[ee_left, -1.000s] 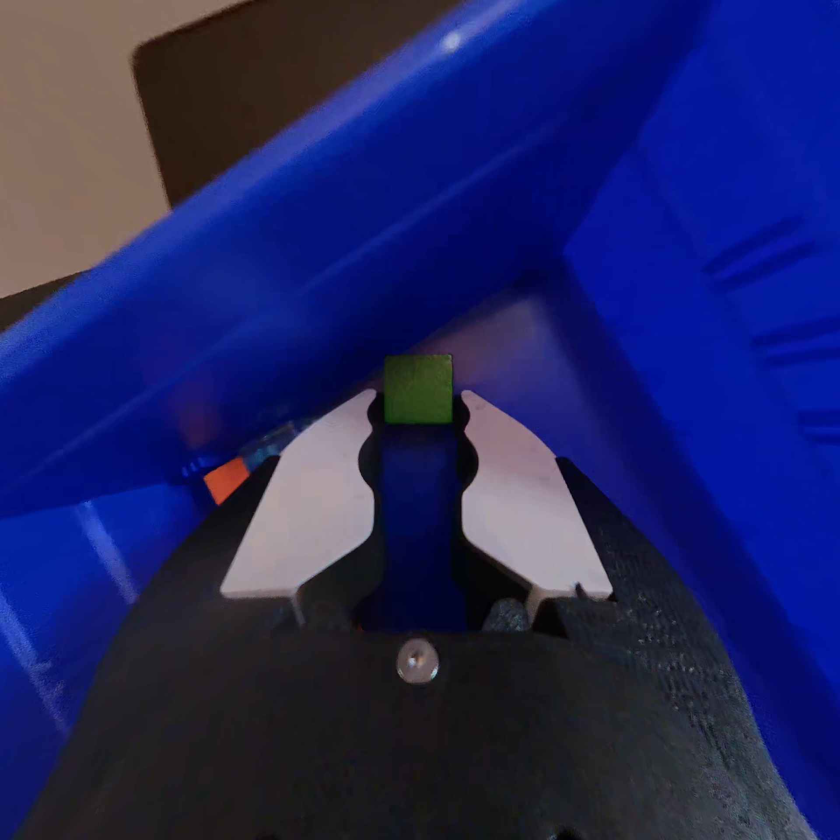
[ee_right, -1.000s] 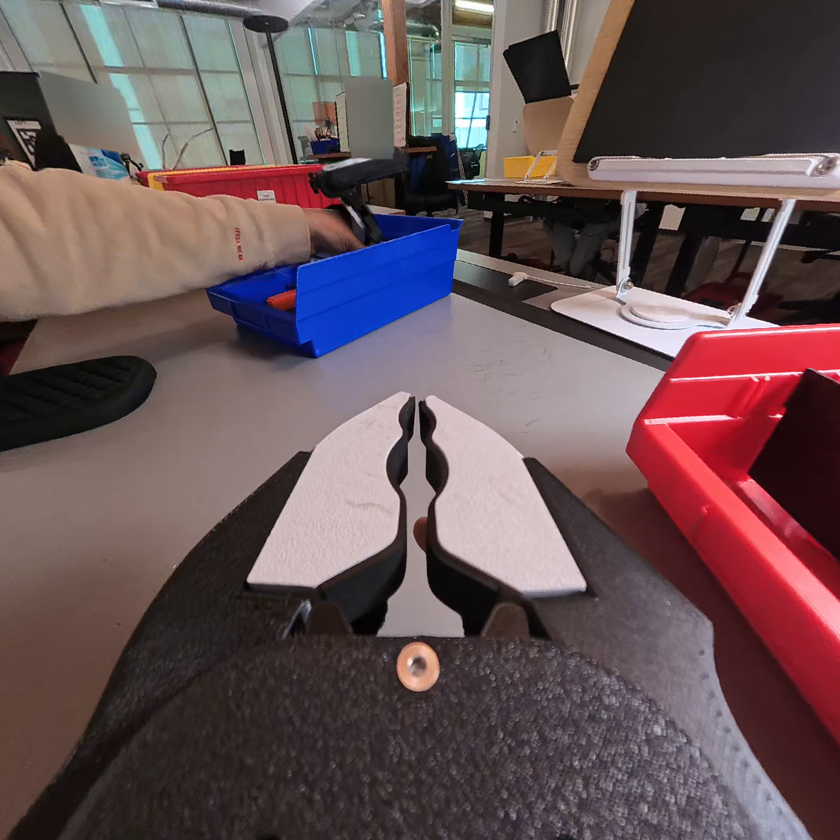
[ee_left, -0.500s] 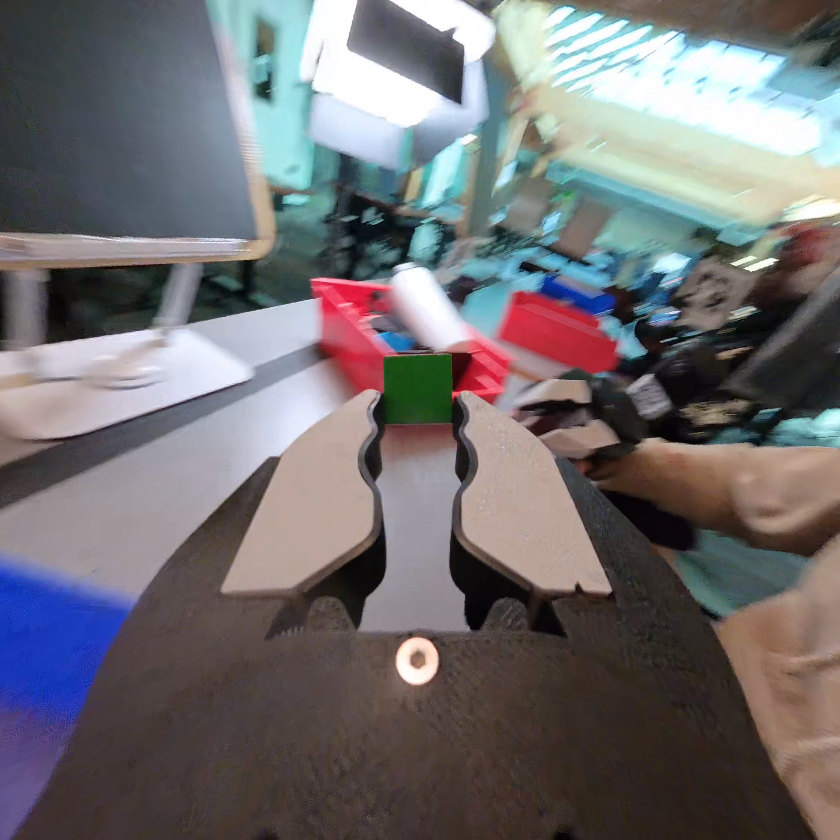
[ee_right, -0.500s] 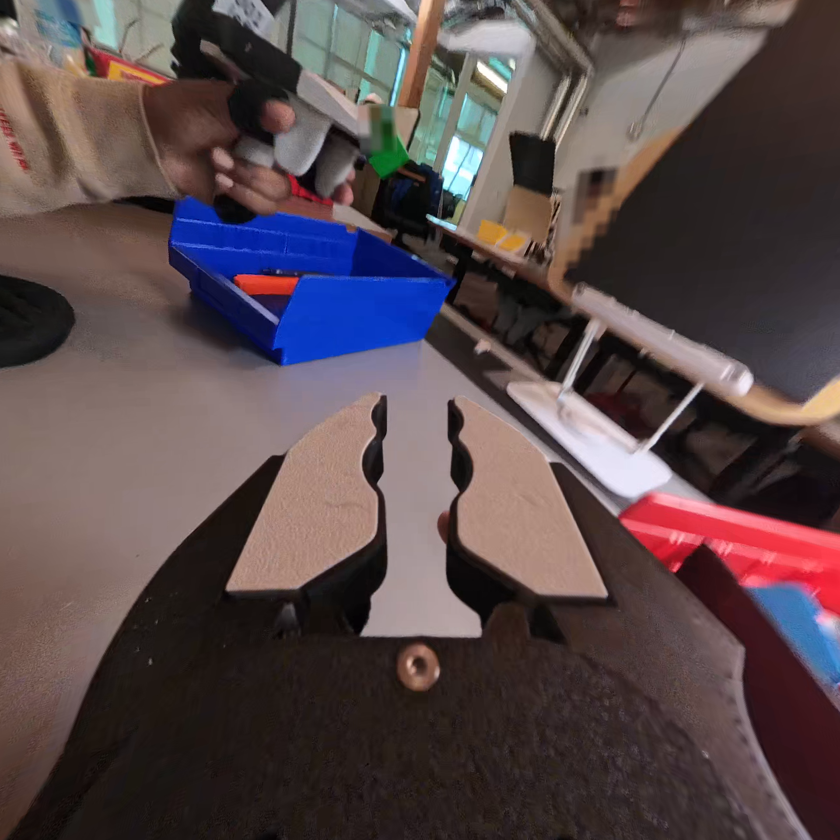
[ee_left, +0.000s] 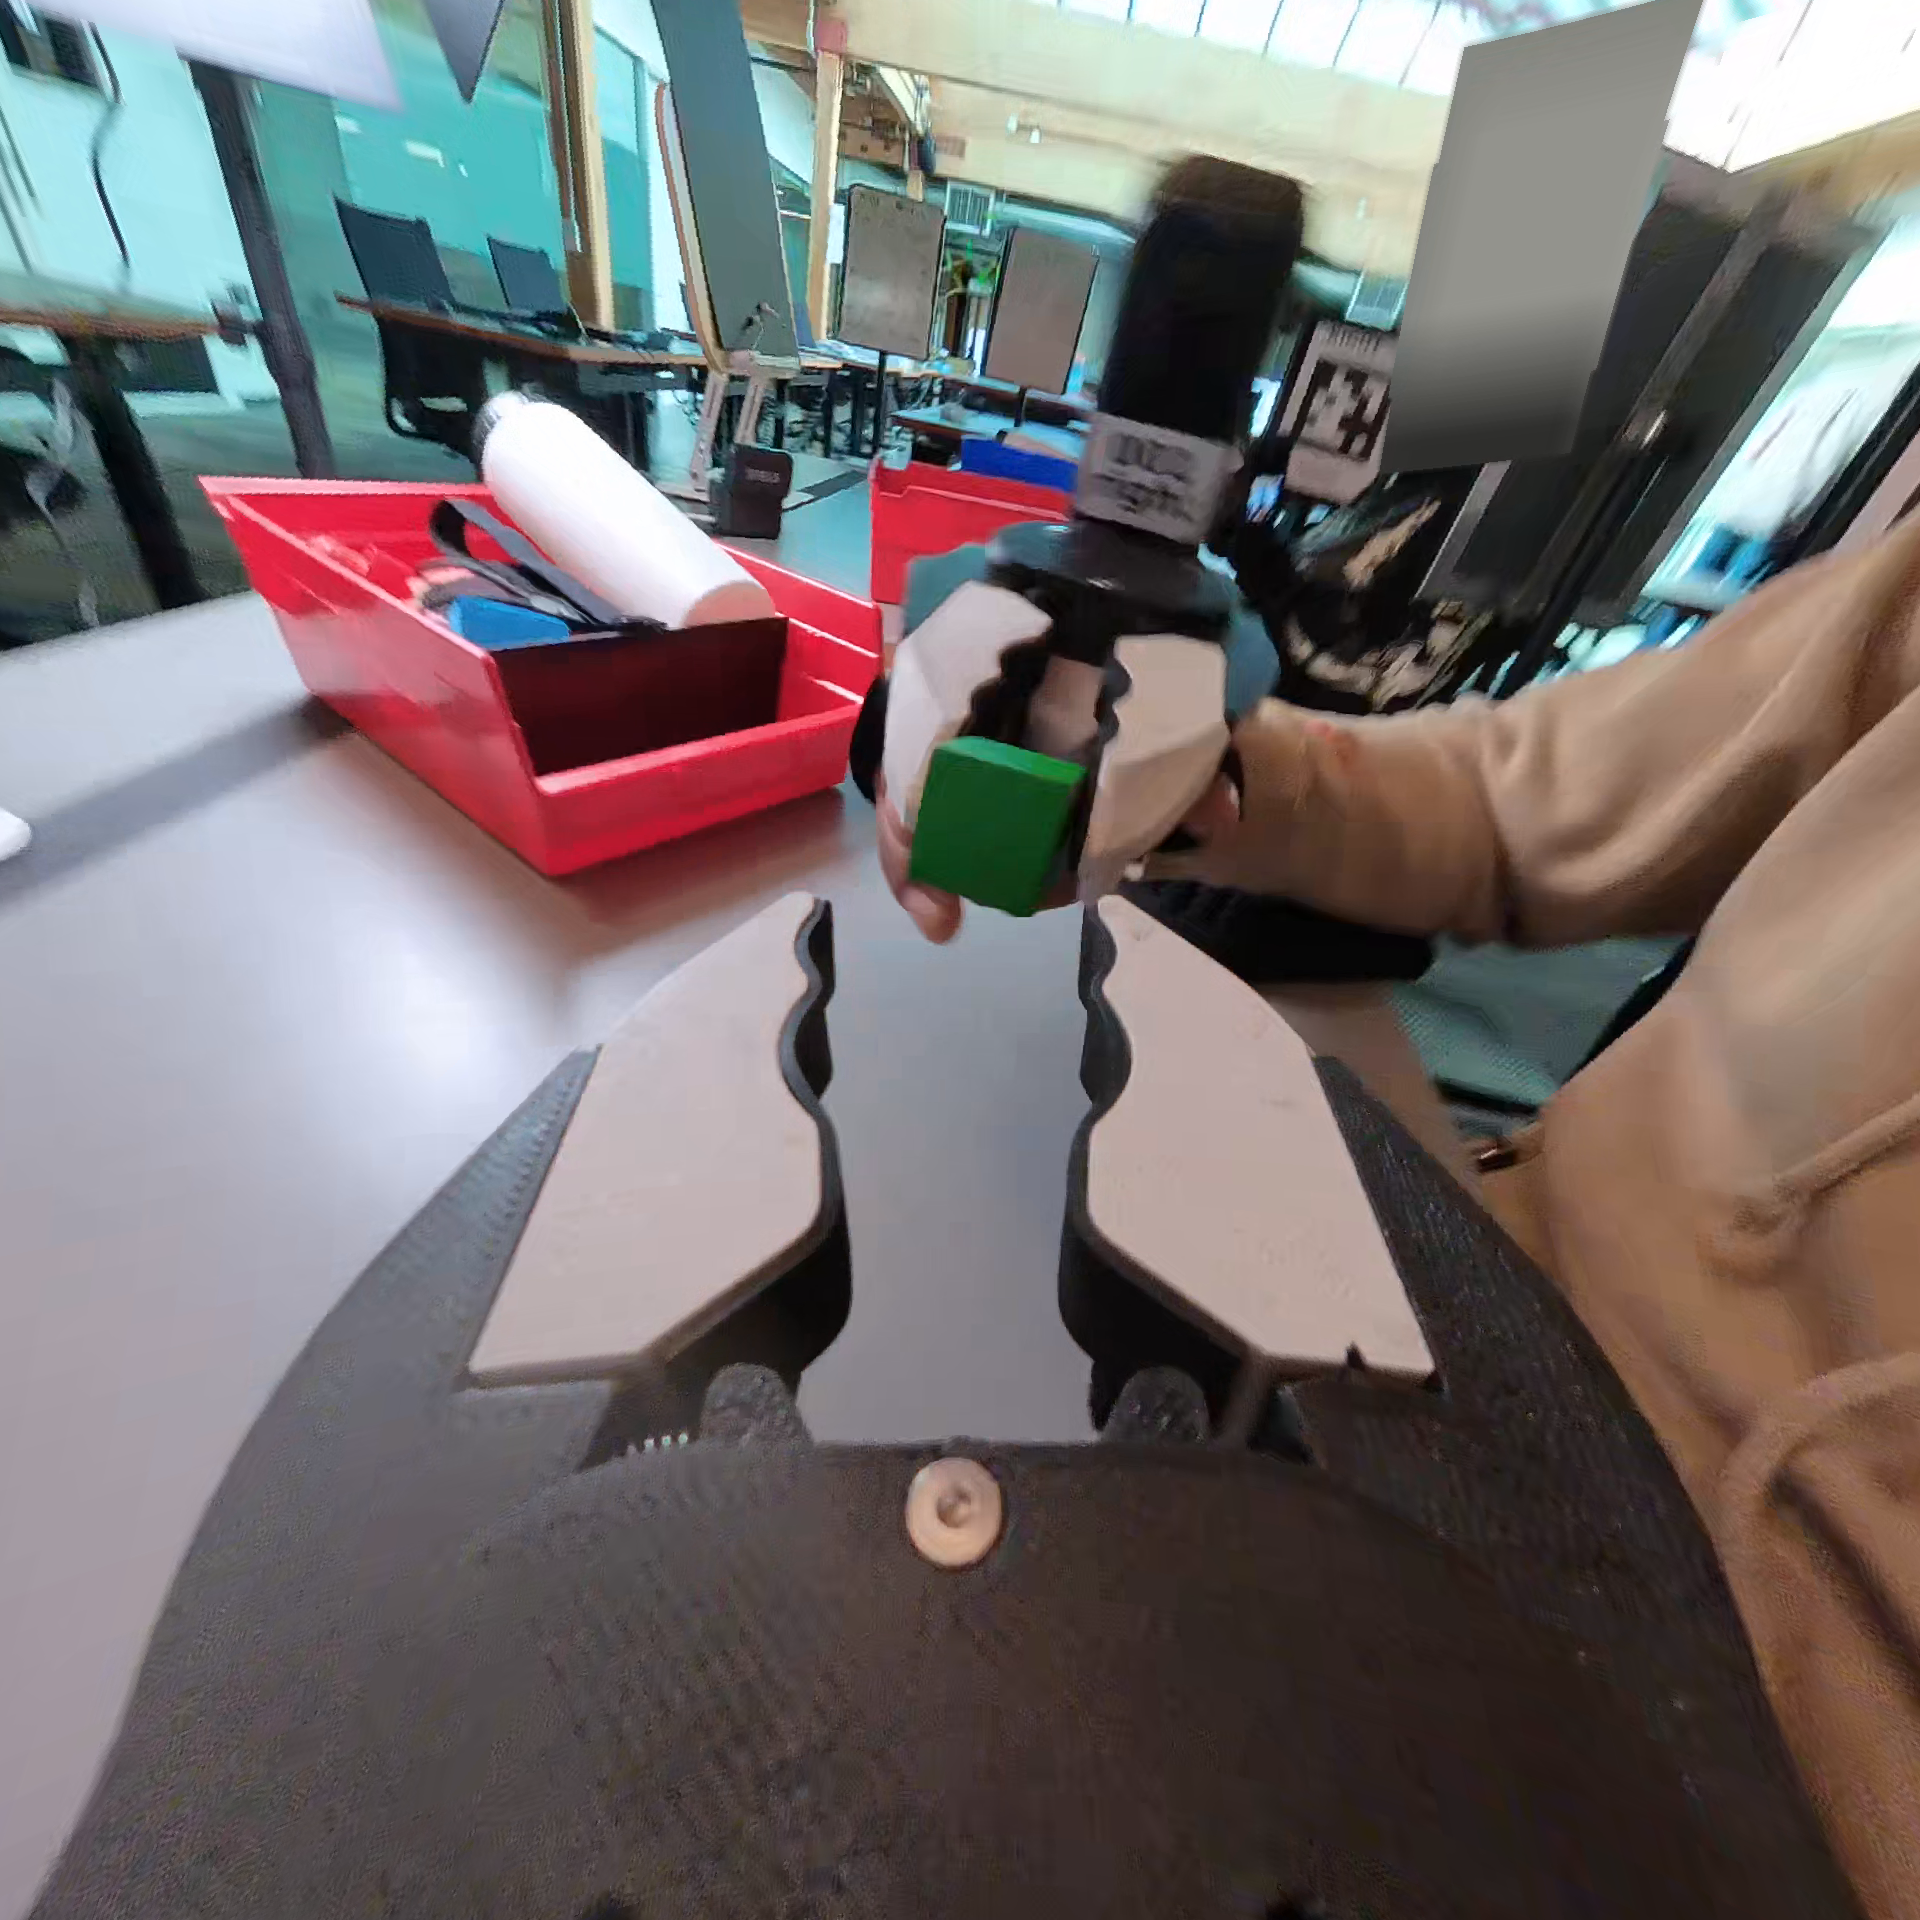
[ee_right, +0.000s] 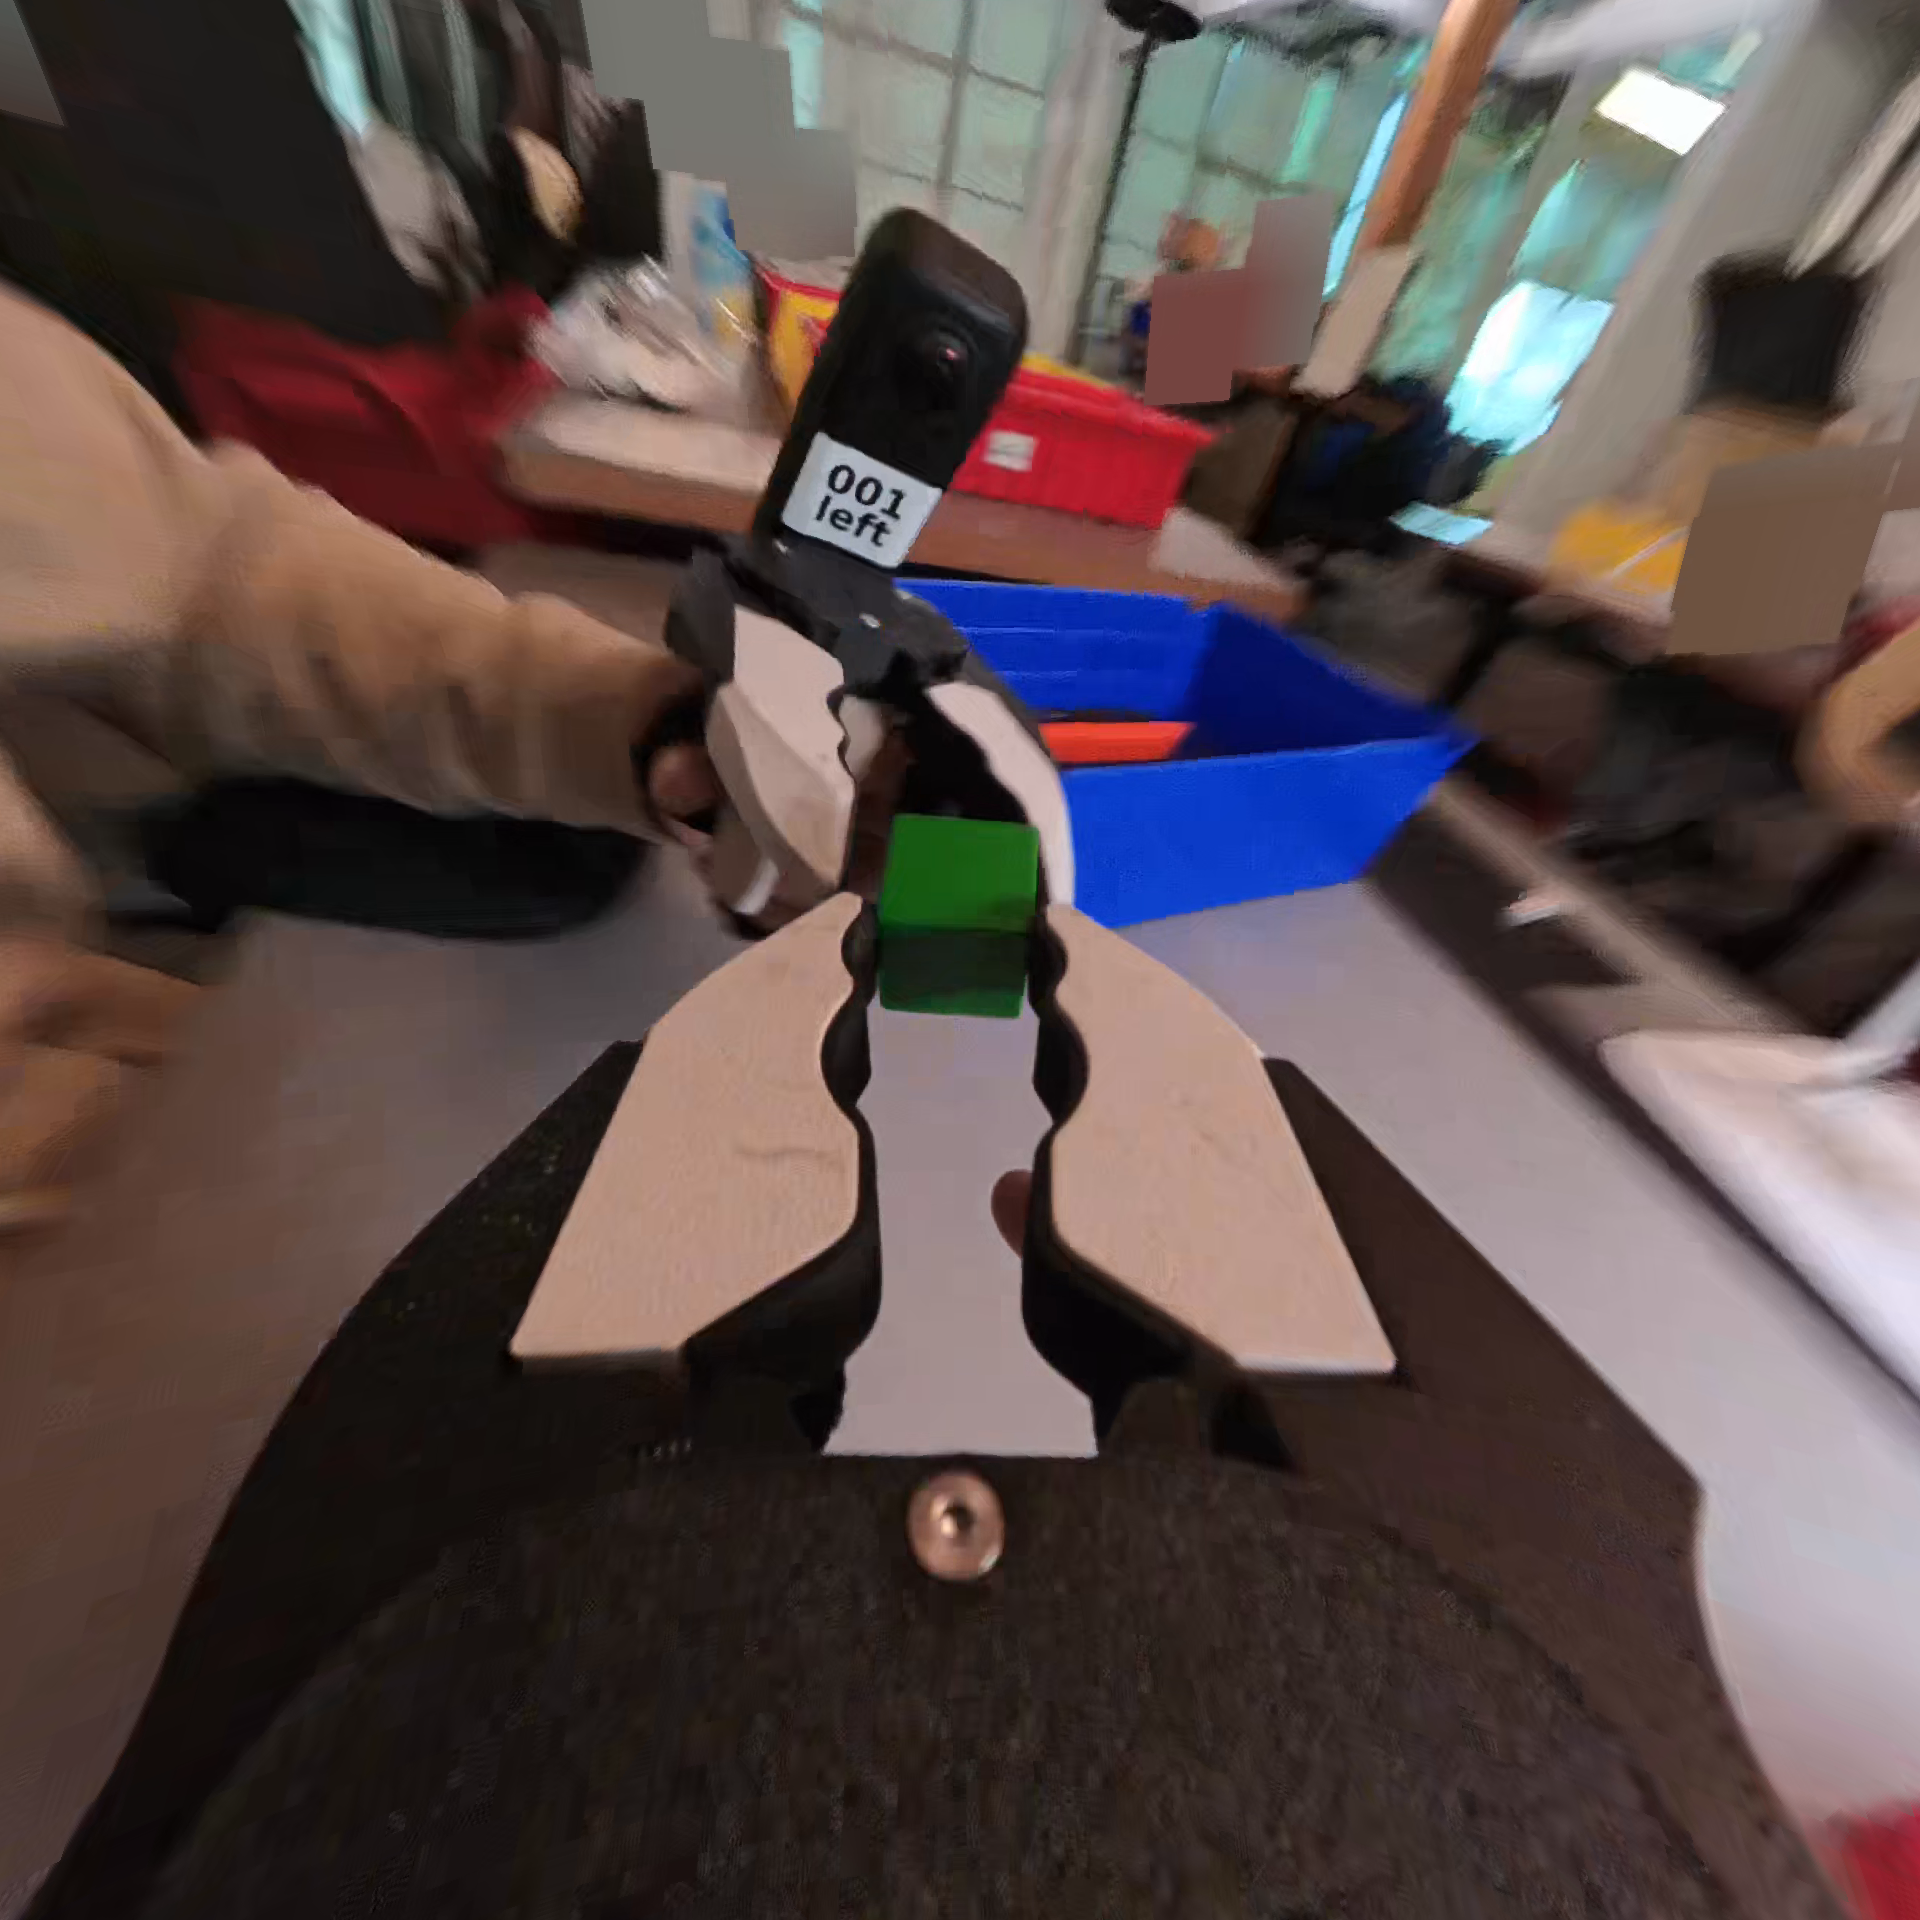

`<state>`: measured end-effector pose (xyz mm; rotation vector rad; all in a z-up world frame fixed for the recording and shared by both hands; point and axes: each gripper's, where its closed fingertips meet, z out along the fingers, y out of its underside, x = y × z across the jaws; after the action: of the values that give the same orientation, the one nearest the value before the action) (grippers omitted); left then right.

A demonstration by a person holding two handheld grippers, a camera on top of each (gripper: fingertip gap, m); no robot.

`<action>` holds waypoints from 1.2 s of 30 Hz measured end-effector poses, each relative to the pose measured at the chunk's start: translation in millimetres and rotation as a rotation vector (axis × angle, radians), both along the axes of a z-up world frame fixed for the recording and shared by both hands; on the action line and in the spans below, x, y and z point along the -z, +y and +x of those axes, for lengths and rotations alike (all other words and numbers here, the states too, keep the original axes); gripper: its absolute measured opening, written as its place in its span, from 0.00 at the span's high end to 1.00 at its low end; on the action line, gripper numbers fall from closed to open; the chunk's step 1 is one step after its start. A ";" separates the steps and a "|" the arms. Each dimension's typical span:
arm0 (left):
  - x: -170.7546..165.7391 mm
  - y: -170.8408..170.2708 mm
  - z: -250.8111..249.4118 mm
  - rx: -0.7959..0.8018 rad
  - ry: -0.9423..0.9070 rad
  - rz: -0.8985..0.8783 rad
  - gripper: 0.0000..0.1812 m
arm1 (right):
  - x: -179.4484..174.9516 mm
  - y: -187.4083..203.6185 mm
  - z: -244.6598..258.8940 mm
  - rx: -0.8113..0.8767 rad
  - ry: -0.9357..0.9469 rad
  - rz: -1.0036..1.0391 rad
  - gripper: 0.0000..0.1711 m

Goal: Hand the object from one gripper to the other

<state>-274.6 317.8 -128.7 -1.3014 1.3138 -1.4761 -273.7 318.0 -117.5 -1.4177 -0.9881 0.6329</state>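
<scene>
A green cube [ee_right: 956, 914] is held above the grey table [ee_left: 260, 987]. My right gripper [ee_right: 951, 920] is shut on the cube, which sits between its fingertips. In the left wrist view the cube [ee_left: 992, 826] sits in the right gripper [ee_left: 997, 847], just beyond my own tips. My left gripper [ee_left: 956, 914] is open, its jaws wider than the cube and not touching it. In the right wrist view the left gripper [ee_right: 914, 873] faces me, its fingers [ee_right: 779, 779] spread on either side of the cube's far end.
A red bin [ee_left: 644, 810] holding a white bottle [ee_left: 613, 530] stands on the table behind the right gripper. A blue bin [ee_right: 1247, 831] with an orange item [ee_right: 1112, 740] stands behind the left gripper. A person's tan sleeve [ee_left: 1558, 748] reaches in from the right.
My left gripper lifted the cube out of the blue bin and carried it to the right gripper. The right gripper opened, then closed on the cube. The left jaws opened off it.
</scene>
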 end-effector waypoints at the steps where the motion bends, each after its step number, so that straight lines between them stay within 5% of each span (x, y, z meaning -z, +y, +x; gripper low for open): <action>1: 0.7 -1.2 -1.0 -0.010 -0.001 0.076 0.75 | 1.9 -3.2 1.1 -0.071 0.084 -0.153 0.84; 7: 11.8 -23.6 3.9 -0.009 0.017 0.441 0.78 | 21.6 -19.9 -11.2 -0.343 0.320 -0.761 0.84; 12: 14.2 -22.2 4.5 -0.097 0.038 0.669 0.83 | 21.8 -21.6 -15.2 -0.411 0.471 -0.993 0.84; 15: 12.0 -14.3 4.7 -0.118 0.047 0.495 0.84 | 18.9 -12.0 -8.7 -0.338 0.425 -0.829 0.83; 22: 2.8 -11.4 1.1 0.091 0.033 -0.271 0.84 | 10.3 -11.4 2.7 -0.074 -0.038 0.024 0.75; 27: 8.4 -28.4 5.6 0.196 0.058 -0.419 0.84 | 23.2 -14.3 -10.3 -0.041 -0.184 0.123 0.77; 30: 1.7 -23.2 1.9 0.148 0.010 -0.282 0.77 | 6.9 -17.1 -3.2 -0.113 0.018 -0.082 0.78; 36: 2.6 -18.3 -0.4 -0.068 -0.004 0.305 0.76 | 2.7 -17.0 5.0 -0.305 0.385 -0.735 0.78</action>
<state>-275.0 299.5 -131.3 -1.1309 1.4136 -1.1773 -268.7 301.1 -120.2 -1.6825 -0.6843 1.5475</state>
